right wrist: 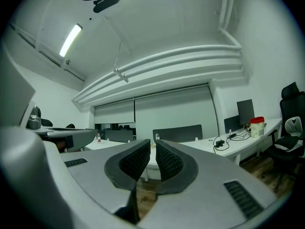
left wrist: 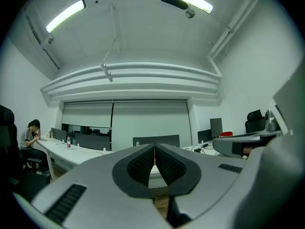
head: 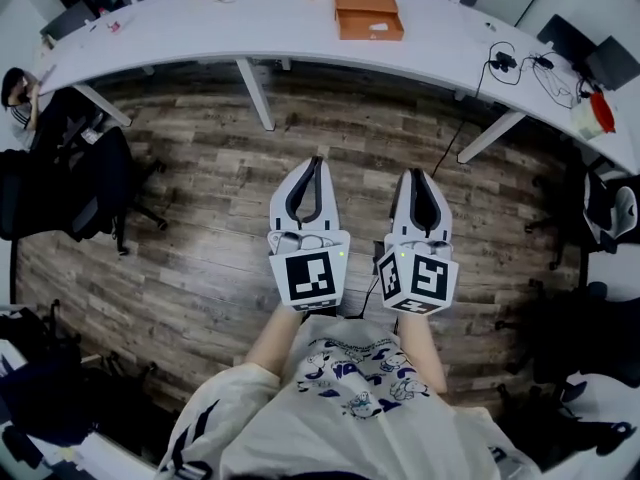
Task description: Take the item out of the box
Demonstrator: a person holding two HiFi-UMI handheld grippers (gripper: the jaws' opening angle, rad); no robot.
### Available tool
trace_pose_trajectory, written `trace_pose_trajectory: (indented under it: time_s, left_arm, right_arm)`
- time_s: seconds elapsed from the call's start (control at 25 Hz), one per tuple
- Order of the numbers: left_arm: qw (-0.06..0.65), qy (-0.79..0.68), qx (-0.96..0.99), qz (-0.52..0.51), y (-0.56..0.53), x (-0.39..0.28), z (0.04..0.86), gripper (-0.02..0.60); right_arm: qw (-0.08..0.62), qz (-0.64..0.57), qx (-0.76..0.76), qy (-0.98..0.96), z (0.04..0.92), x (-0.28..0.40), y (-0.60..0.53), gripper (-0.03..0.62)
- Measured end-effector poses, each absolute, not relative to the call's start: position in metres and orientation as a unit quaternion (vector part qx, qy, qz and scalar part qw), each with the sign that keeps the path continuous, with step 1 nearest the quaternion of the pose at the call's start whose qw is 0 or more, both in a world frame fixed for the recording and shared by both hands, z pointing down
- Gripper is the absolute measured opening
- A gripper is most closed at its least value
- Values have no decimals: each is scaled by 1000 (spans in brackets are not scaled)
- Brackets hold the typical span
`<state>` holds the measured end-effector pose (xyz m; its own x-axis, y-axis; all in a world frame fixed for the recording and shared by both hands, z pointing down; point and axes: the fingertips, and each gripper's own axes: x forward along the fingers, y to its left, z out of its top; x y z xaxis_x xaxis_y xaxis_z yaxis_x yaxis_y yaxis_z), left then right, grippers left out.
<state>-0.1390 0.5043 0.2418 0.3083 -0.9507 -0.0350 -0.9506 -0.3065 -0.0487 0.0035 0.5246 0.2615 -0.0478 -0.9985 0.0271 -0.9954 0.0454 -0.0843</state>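
left gripper (head: 317, 163) and right gripper (head: 421, 174), both pressed together and empty, hang side by side; orange box (head: 368, 15) sits on the far table (head: 260, 18).

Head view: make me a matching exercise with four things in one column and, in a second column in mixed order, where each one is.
Things:
1. cardboard box
2. seated person
3. red-lidded container
4. left gripper

Places:
A. at the left end of the table
B. over the wood floor, short of the table
C. on the table's right end
D. on the table, near its middle

Pairs: 1-D, 2-A, 3-C, 4-B
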Motion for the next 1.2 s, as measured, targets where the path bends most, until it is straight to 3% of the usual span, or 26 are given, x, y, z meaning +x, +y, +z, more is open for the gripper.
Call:
trace_pose_trajectory:
  time_s: [0.44,1.2]
  left_arm:
    - [35,568,-822,13,403,-140,235,18]
    - [9,565,-825,-2,318,-116,258,18]
  right_arm:
    - [30,-44,-706,706,257,-1,428,57]
    - [12,-67,-709,701,277,25,345,57]
